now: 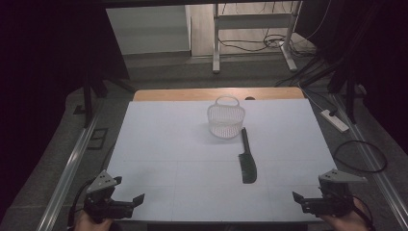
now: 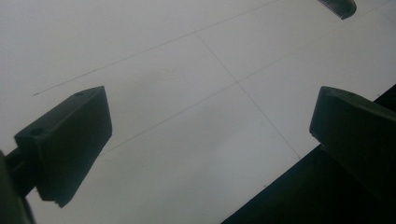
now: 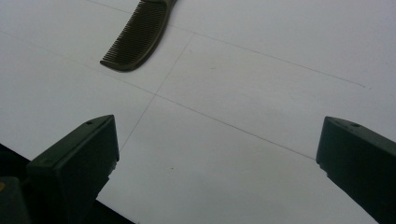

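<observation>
Dim room, dark curtains at both sides, grey floor with cables and a metal frame beyond the far edge. White-covered desk (image 1: 159, 144) in the middle, faint seam lines across the sheet, a strip of bare wood along the far edge.

Near the far edge, about midway along it: small white mesh basket (image 1: 226, 118) with a loop handle, upright. Just beside it toward the near right: black comb (image 1: 248, 159), flat on the sheet, handle end close to the basket, toothed end toward the near edge (teeth facing left in the high view).

At the near left corner: left claw (image 1: 127, 202), held in a hand, jaws spread wide, nothing between them, bare sheet and the desk's edge beneath. At the near right corner: right claw (image 1: 305, 201), likewise wide open and empty, toothed end of the comb ahead of it in the right gripper view. Both claws well apart from comb and basket.
</observation>
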A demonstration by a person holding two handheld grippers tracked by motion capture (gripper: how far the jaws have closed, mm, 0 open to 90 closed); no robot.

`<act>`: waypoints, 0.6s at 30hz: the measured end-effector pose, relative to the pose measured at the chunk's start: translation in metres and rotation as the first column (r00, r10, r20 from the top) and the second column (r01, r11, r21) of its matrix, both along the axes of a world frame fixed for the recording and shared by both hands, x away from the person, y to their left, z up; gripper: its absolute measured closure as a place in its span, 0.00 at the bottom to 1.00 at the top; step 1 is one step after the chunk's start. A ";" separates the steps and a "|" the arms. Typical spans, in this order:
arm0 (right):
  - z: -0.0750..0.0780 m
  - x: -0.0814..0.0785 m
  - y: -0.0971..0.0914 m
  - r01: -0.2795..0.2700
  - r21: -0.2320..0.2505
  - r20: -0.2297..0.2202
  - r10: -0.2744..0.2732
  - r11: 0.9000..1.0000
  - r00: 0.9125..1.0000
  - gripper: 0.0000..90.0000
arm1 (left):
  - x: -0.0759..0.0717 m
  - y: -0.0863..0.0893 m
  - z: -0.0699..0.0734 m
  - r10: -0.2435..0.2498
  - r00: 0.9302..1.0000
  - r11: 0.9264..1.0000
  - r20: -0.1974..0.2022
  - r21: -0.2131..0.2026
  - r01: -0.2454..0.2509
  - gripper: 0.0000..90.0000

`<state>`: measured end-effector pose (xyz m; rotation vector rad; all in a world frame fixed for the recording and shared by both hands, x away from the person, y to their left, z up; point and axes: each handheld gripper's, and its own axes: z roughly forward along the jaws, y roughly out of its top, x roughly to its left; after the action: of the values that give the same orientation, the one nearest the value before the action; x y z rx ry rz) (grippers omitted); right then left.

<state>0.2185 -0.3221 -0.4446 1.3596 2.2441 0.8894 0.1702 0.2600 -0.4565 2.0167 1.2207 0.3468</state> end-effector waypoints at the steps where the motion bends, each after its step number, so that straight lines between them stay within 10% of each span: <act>1: 0.000 0.000 0.000 0.000 0.000 0.000 0.000 1.000 1.000 0.00 | 0.000 0.000 0.000 0.000 1.000 1.000 0.000 0.000 0.000 0.00; 18: 0.000 0.000 0.002 -0.013 -0.013 -0.008 0.013 1.000 1.000 0.00 | 0.000 0.003 0.000 -0.004 1.000 1.000 -0.006 -0.021 0.004 0.00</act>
<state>0.2188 -0.3205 -0.4450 1.3467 2.2629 0.8739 0.1707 0.2628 -0.4568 2.0029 1.2187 0.3249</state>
